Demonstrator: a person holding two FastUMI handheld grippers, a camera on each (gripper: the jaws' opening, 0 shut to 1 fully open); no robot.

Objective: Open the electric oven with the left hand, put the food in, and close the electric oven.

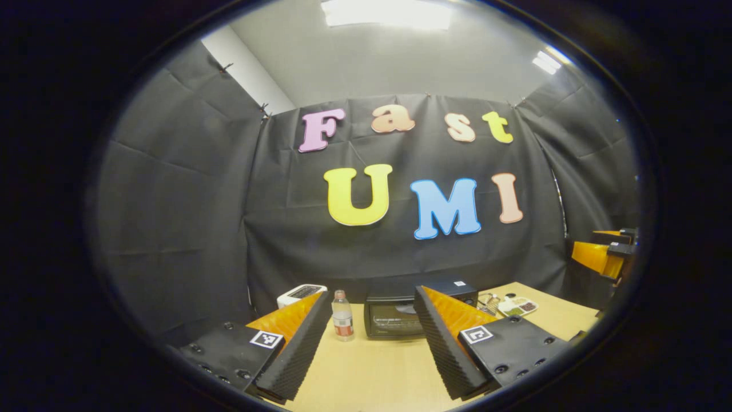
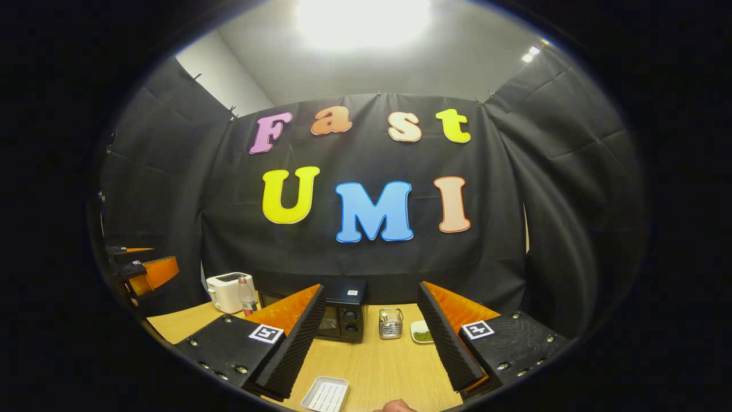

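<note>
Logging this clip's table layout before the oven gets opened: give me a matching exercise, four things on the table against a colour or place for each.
Things:
1. oven
2. toaster
3. bottle
4. tray

Descriptions:
A. white, at the table's far left corner in the right gripper view
B. clear, with a red label, just left of the oven
C. black, door shut, at the back of the table
D. white and ridged, nearest the right gripper

Pairs: 1-C, 2-A, 3-B, 4-D
</note>
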